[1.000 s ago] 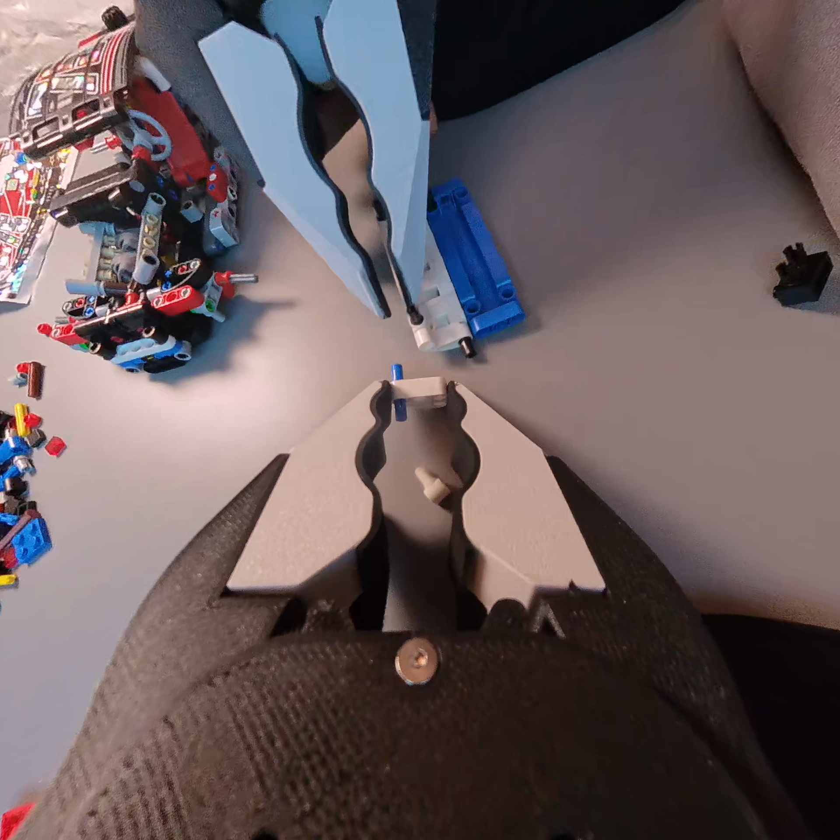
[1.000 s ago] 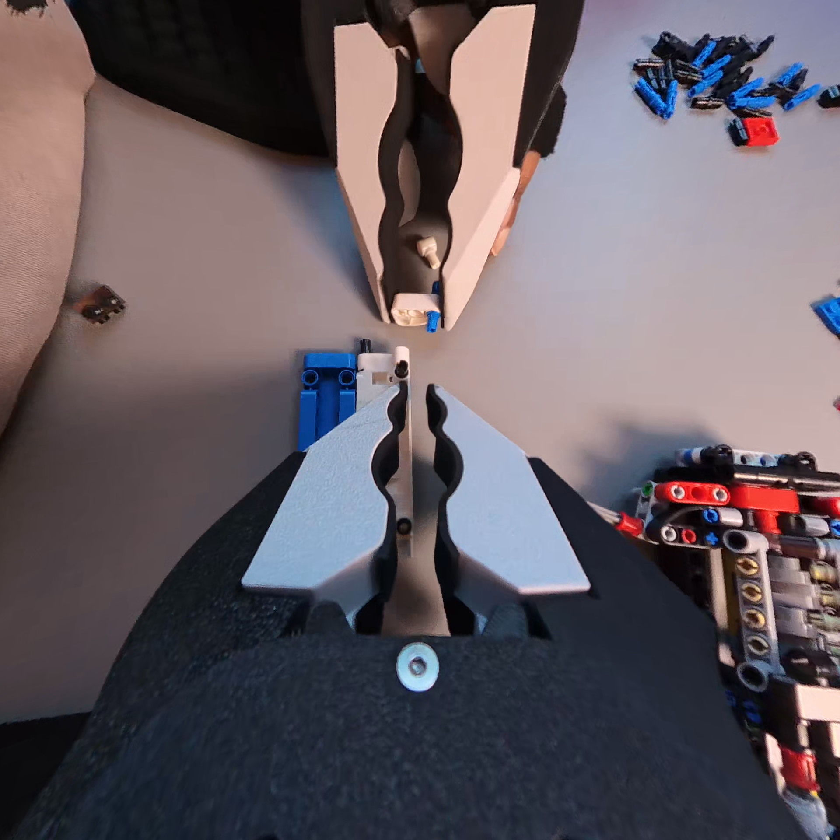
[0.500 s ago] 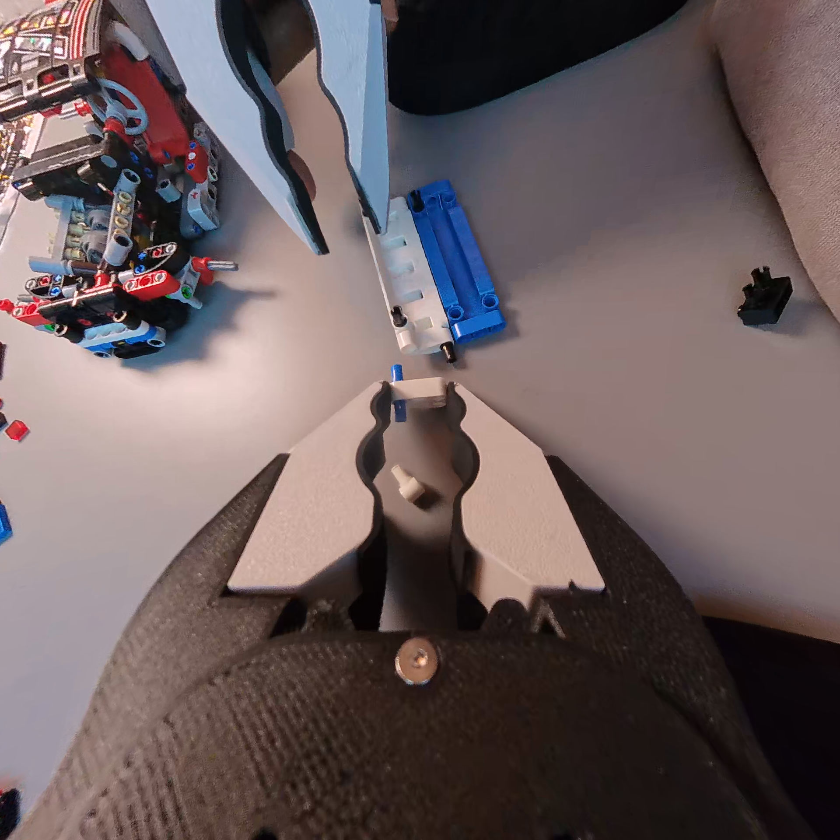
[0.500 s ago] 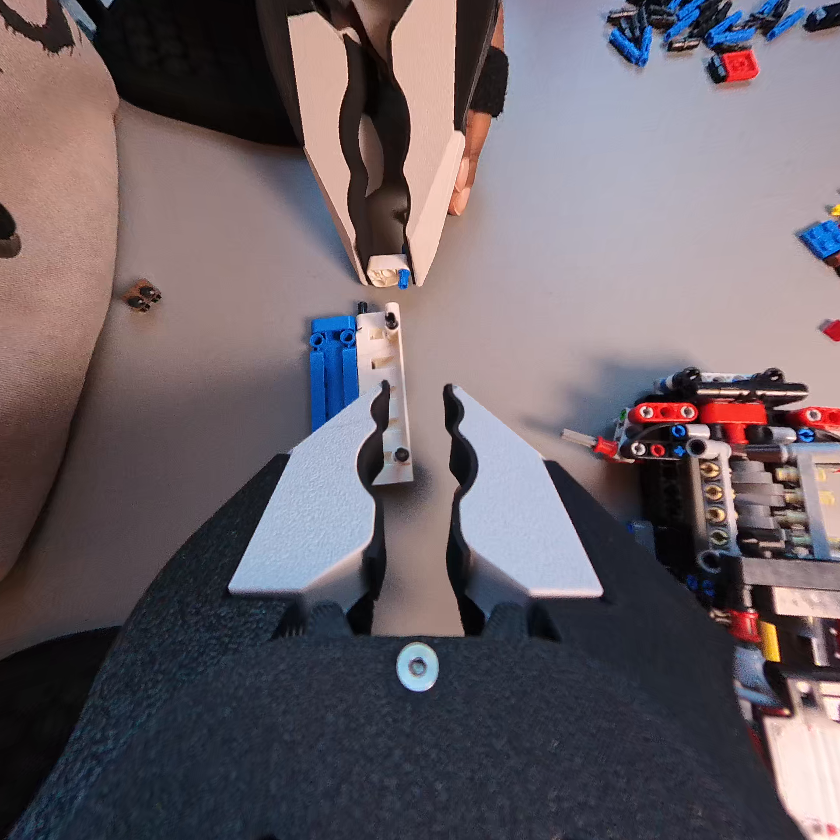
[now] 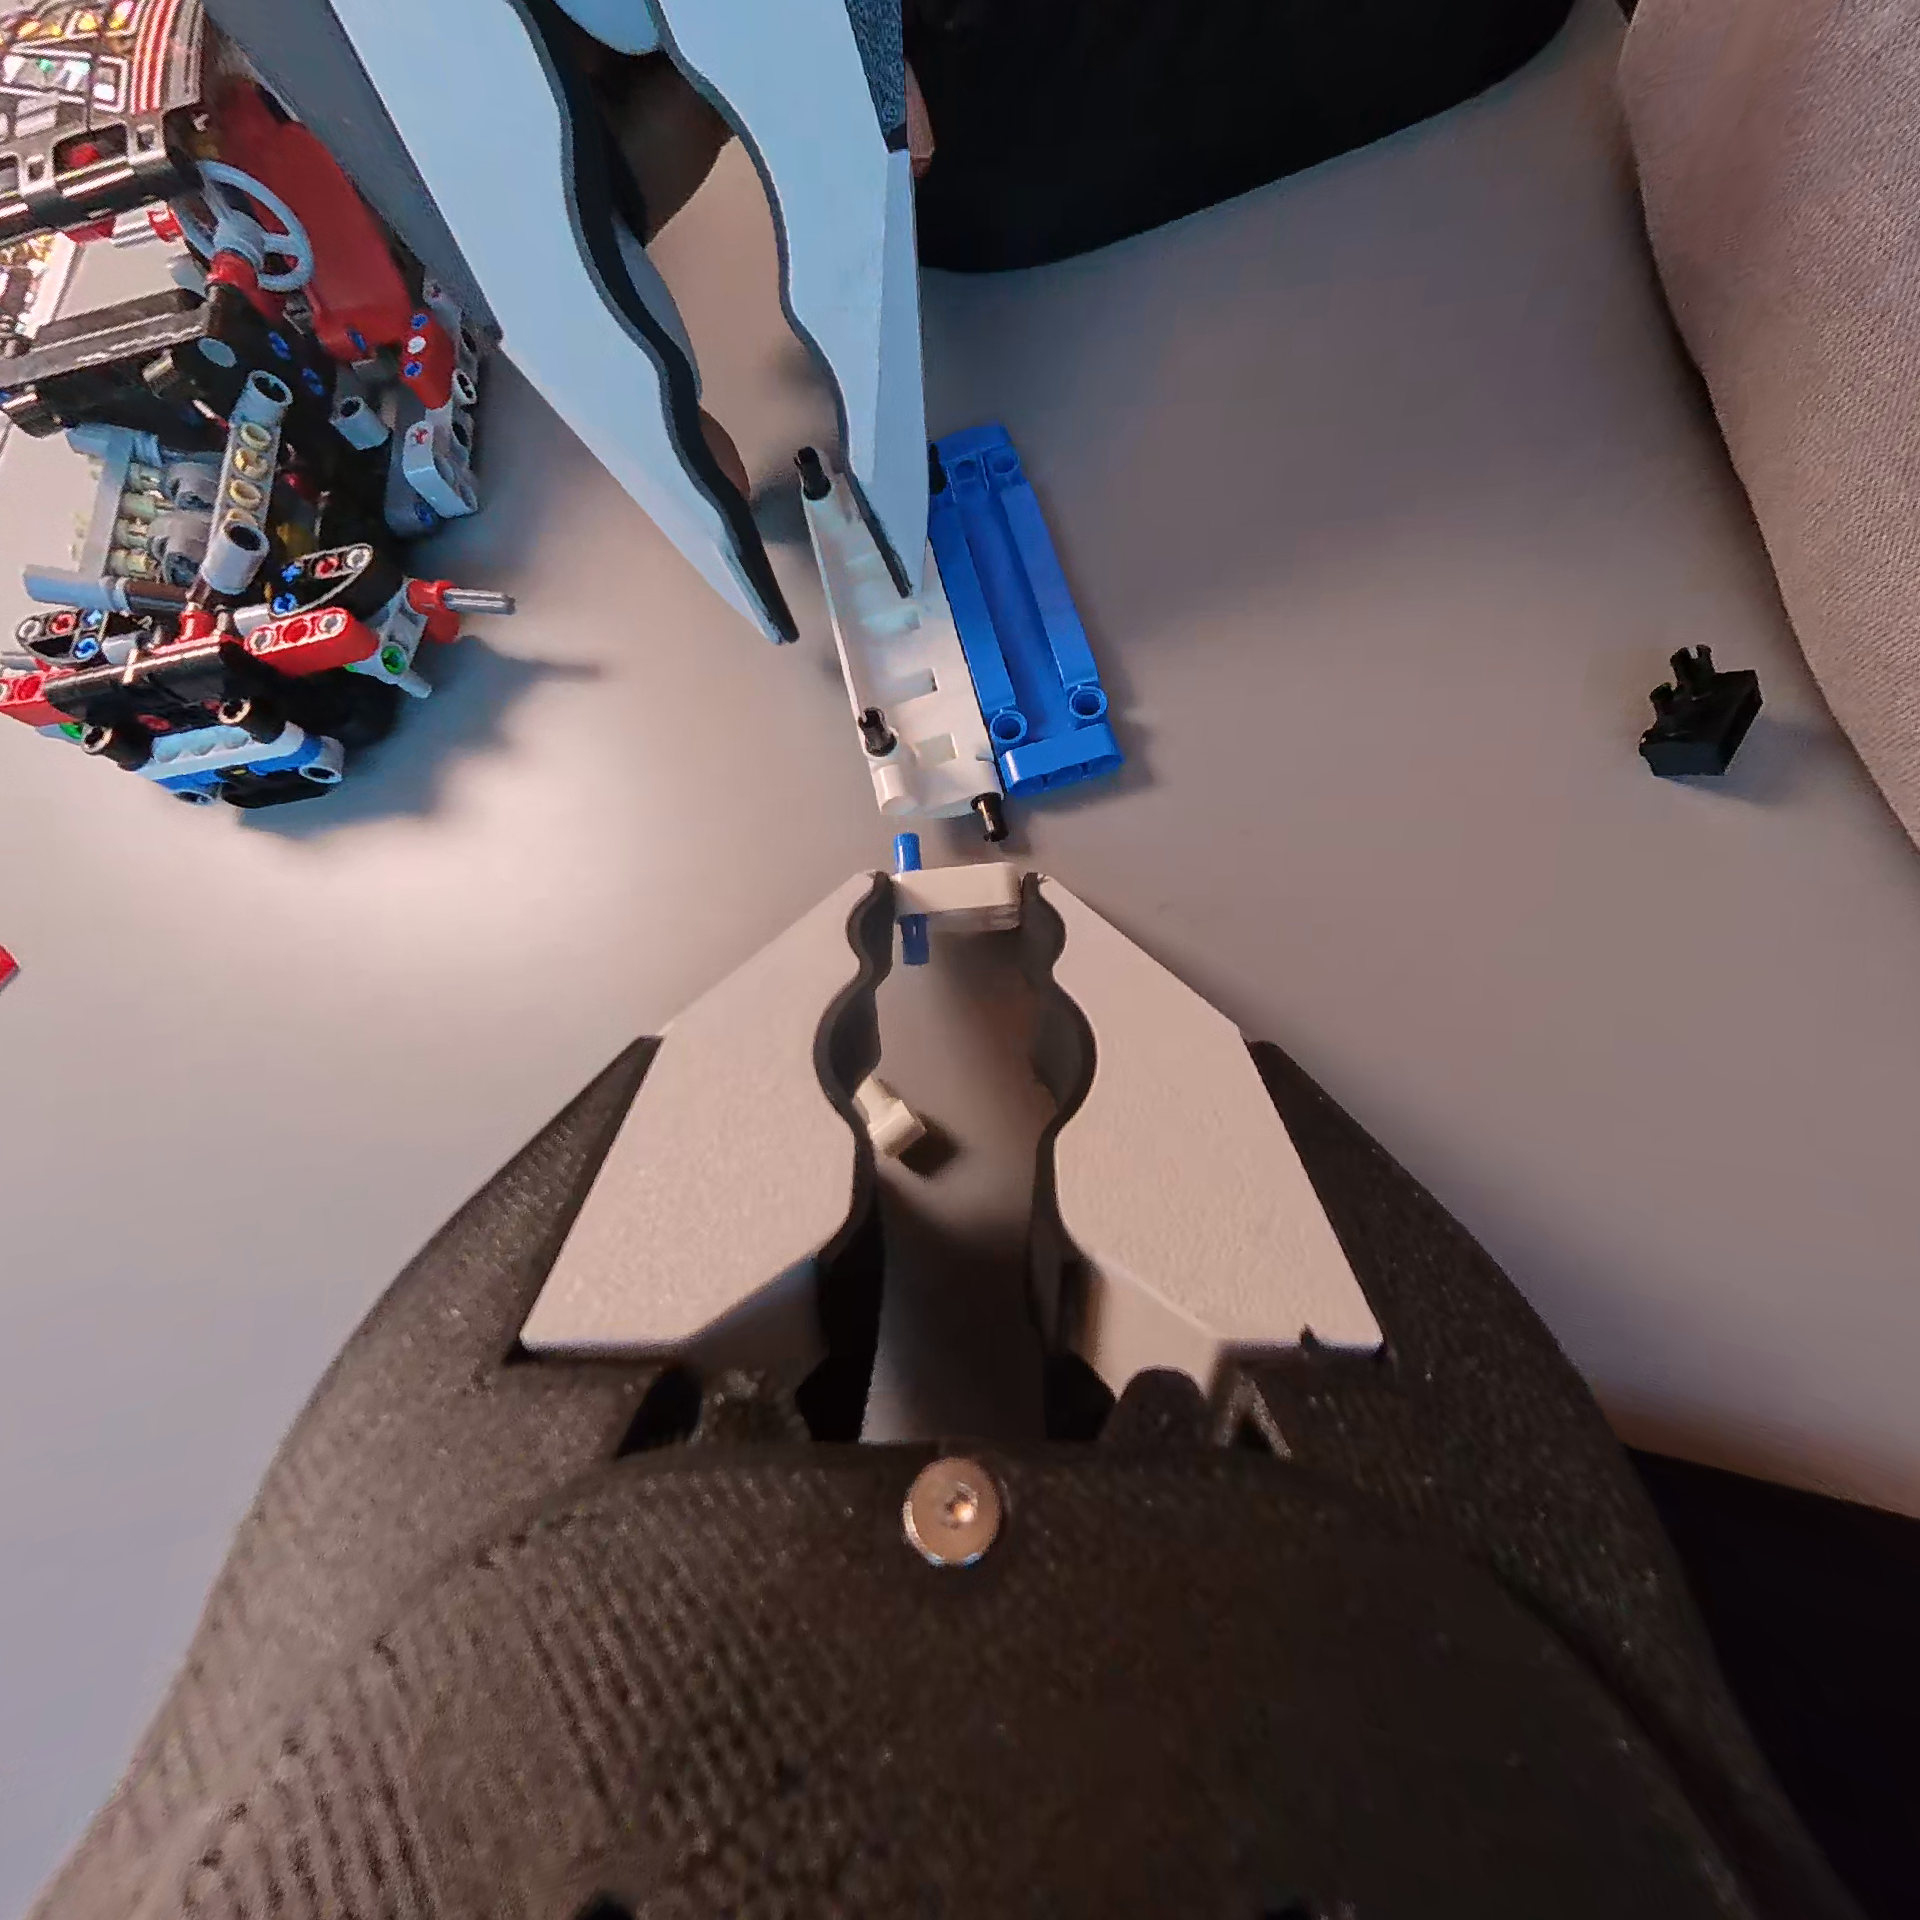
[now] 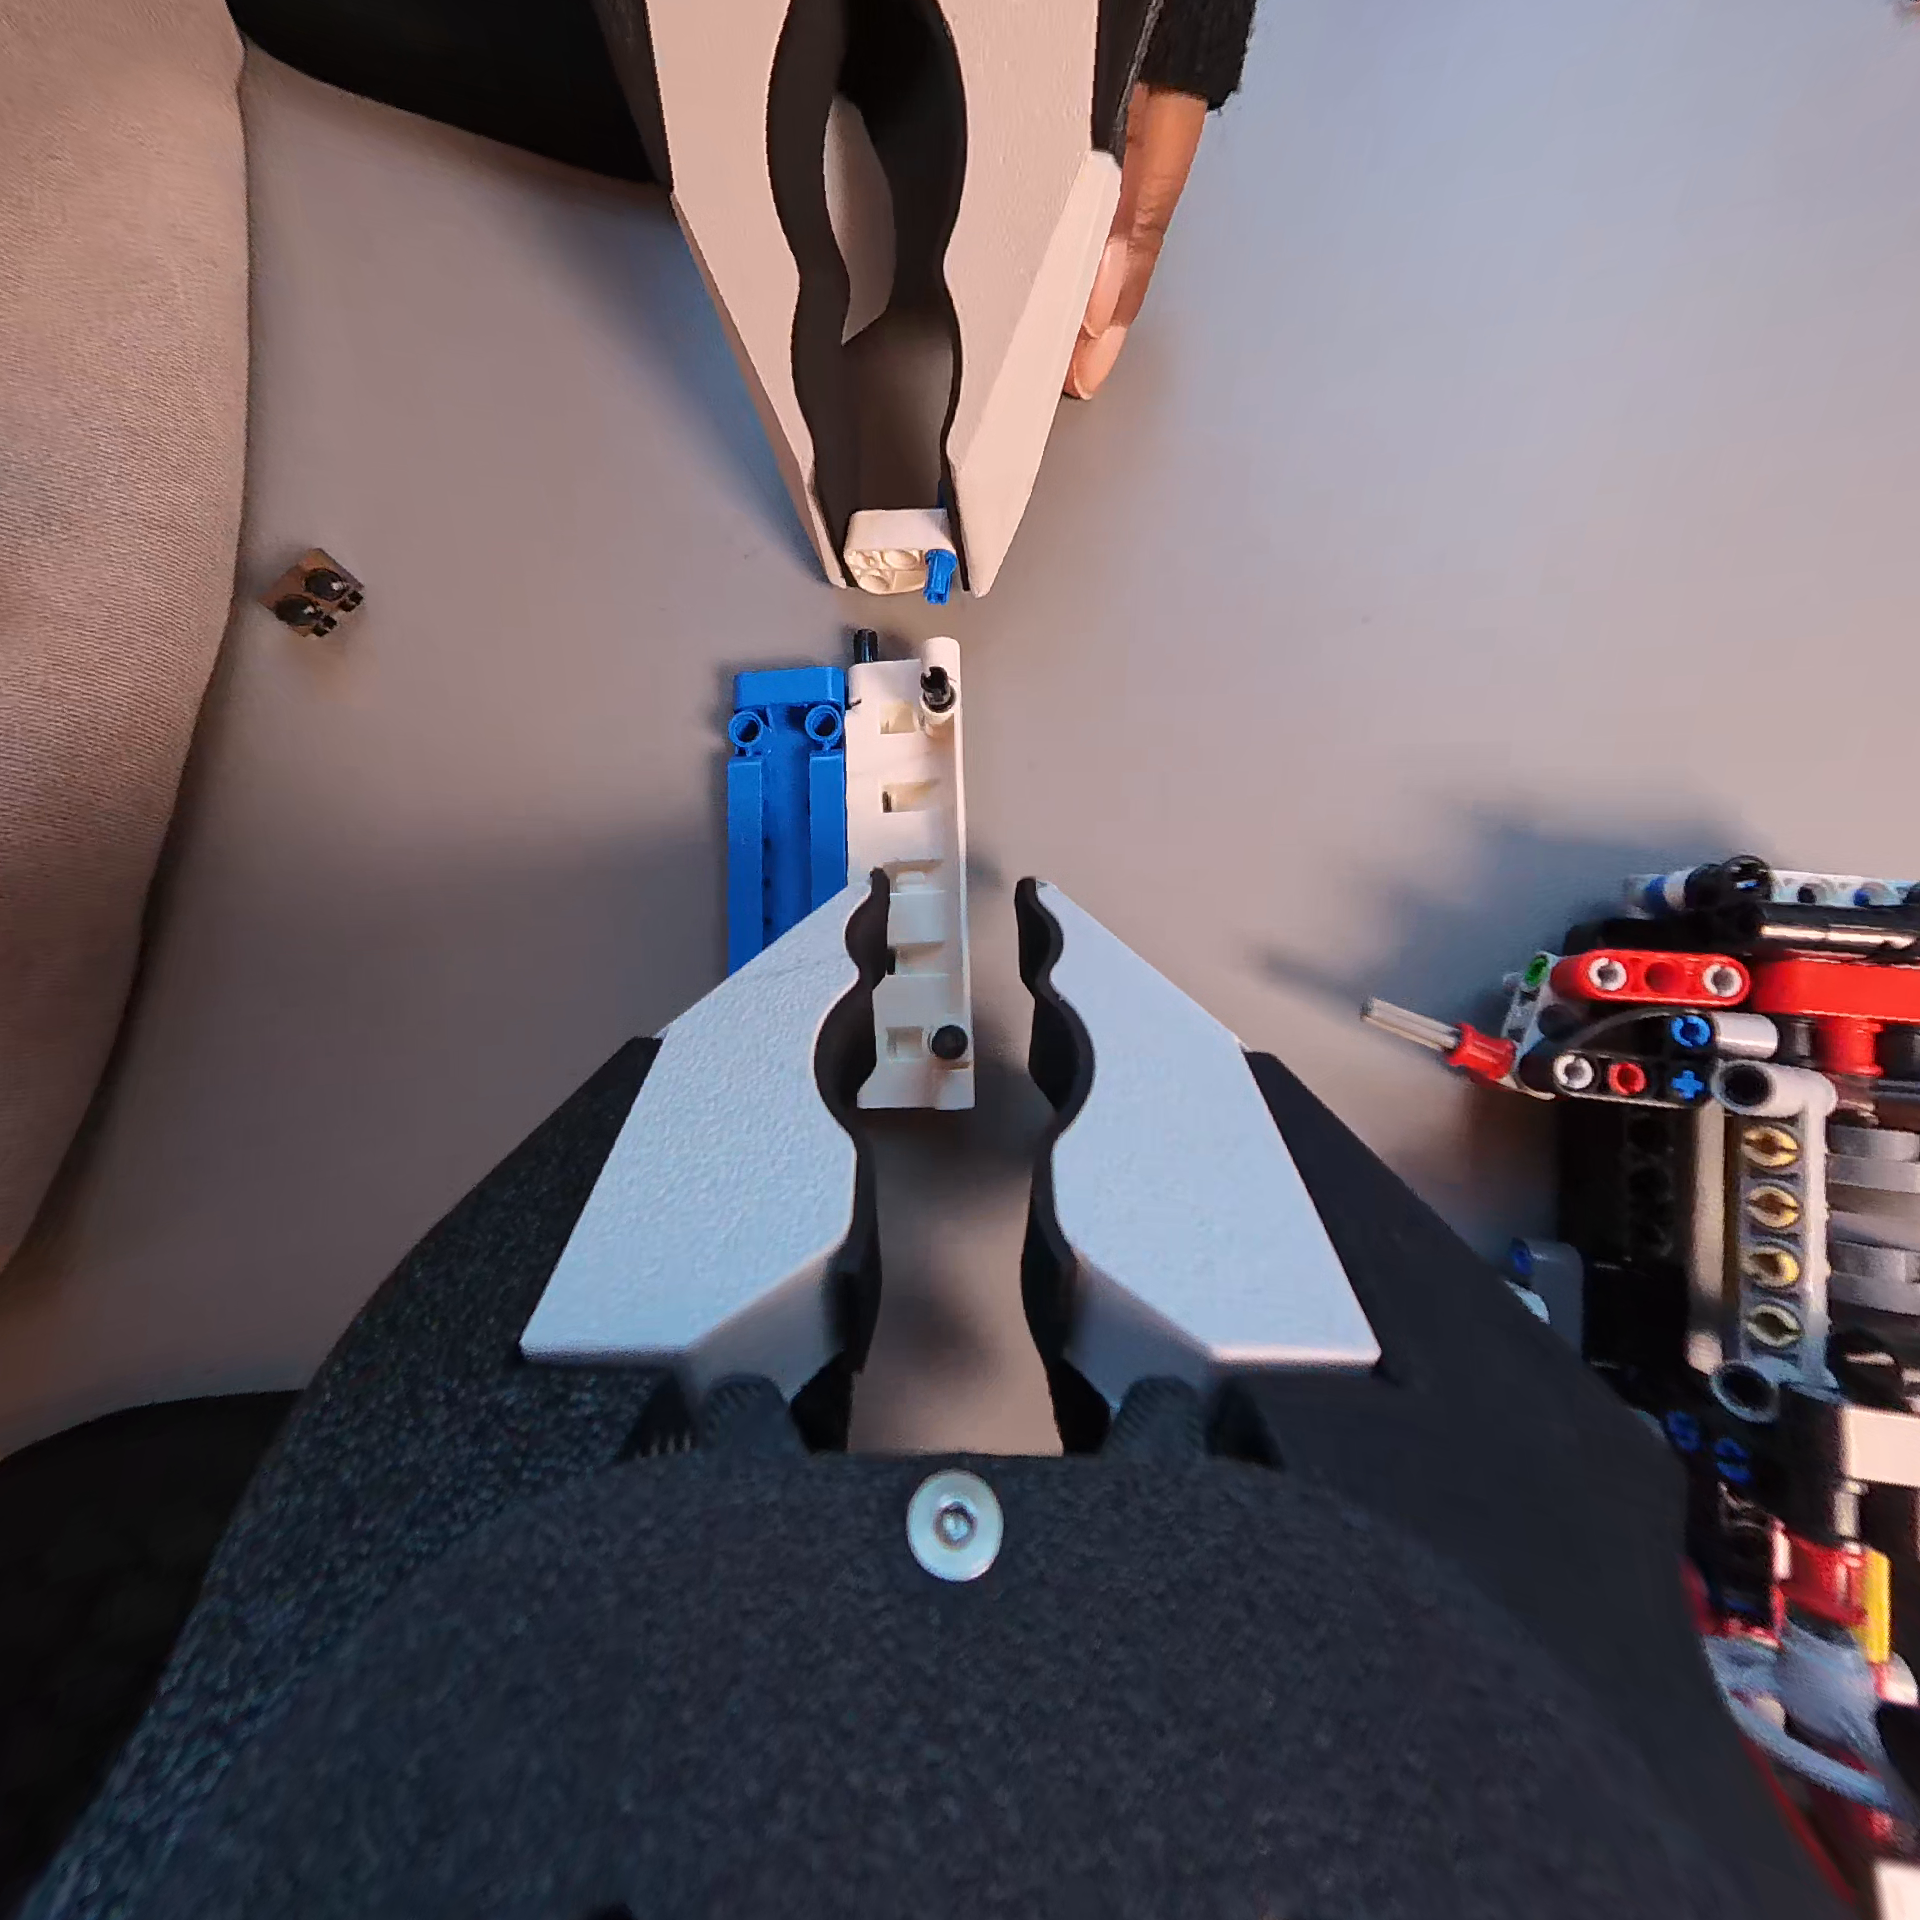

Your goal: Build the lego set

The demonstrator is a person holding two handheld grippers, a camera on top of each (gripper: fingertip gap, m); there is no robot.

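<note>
Your left gripper pinches a small white piece with a blue pin at frame centre, aimed at the white-and-blue panel your spread right gripper straddles, likely to steady it.

Glossy plastic blue panel, matt grey table, seemingly rough black gripper cloth.

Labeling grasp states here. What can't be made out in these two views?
- Right wrist view: near end of blue panel hidden behind right gripper; whether the finger touches the white panel is unclear.
- Left wrist view: the pin side of the white connector in left gripper.
- Both views: car model cut off by frame edge.
</note>
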